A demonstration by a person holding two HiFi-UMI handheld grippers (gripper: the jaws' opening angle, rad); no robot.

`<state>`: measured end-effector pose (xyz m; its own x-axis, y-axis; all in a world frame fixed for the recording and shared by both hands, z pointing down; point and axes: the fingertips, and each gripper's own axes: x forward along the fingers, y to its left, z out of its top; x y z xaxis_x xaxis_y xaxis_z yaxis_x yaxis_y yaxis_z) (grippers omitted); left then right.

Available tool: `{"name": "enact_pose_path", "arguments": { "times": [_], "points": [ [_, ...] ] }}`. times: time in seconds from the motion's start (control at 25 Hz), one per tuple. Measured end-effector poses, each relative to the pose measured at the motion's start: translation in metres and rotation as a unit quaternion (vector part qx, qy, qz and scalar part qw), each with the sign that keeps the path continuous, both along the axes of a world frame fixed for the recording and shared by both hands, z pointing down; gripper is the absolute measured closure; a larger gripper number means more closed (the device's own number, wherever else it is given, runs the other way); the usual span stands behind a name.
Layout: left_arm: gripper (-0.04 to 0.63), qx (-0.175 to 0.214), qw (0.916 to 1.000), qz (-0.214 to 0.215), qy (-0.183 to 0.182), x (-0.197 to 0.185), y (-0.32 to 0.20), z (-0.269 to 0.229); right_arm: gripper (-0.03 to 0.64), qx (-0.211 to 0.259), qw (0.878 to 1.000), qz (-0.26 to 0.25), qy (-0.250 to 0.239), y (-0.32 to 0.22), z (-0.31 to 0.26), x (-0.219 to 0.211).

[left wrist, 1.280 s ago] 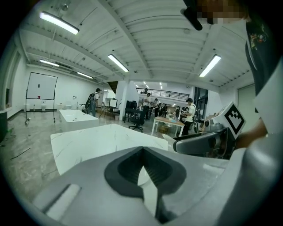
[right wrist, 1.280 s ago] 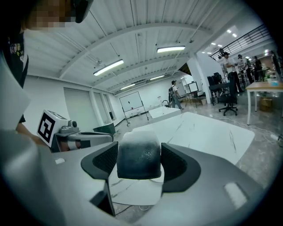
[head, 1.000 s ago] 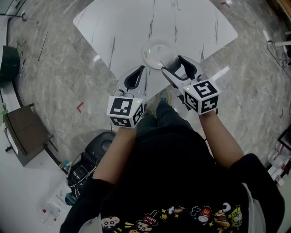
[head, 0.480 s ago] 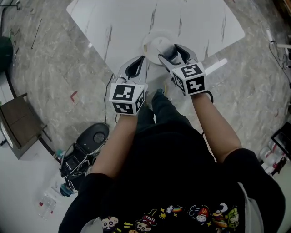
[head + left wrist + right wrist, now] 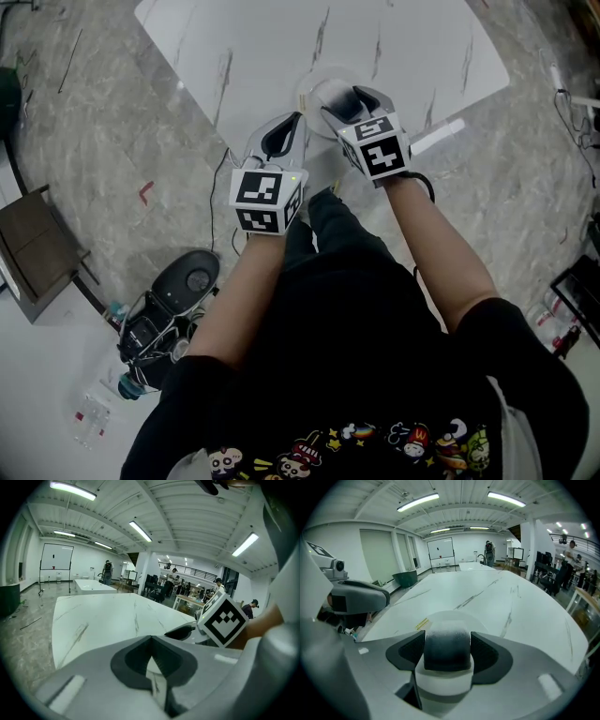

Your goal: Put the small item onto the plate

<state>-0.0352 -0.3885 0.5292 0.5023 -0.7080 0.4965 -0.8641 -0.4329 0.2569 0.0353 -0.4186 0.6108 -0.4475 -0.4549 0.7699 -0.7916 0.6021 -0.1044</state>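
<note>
Right gripper (image 5: 339,101) clamped on the item (image 5: 446,644), poised just over the plate (image 5: 480,620) — placing step, nearly done. Left gripper (image 5: 286,131) idles beside, jaws together, holding nothing. Next — lower gently, then release

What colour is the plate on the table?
The plate is white; right gripper view shows it best.
</note>
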Motion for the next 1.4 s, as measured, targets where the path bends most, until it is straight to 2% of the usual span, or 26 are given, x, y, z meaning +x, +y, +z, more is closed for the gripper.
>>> {"name": "enact_pose_path", "arguments": {
  "times": [0.32,0.84,0.92,1.12,1.2,1.4],
  "points": [
    [0.595,-0.017,0.9998,-0.005,0.001,-0.008,-0.003,0.013,0.285,-0.008,0.999,-0.021,0.023,-0.001,0.008,-0.011],
    [0.595,-0.02,0.9997,0.002,-0.012,-0.019,-0.005,0.009,0.279,-0.004,1.0,-0.007,0.008,-0.004,0.004,-0.011],
    [0.595,-0.016,0.9997,0.005,-0.017,-0.023,-0.003,0.005,0.281,0.004,1.0,0.004,-0.01,-0.003,-0.009,-0.008],
    [0.595,0.0,0.9996,0.012,-0.025,-0.029,0.002,-0.016,0.355,0.032,0.995,0.045,-0.081,0.001,-0.068,0.012],
    [0.595,0.018,0.9995,0.013,-0.023,-0.029,0.004,-0.038,0.391,0.05,0.991,0.062,-0.105,0.003,-0.099,0.026],
    [0.595,0.083,0.996,0.015,-0.03,-0.025,0.009,-0.099,0.427,0.119,0.981,0.08,-0.128,0.016,-0.172,0.061]
  ]
}}
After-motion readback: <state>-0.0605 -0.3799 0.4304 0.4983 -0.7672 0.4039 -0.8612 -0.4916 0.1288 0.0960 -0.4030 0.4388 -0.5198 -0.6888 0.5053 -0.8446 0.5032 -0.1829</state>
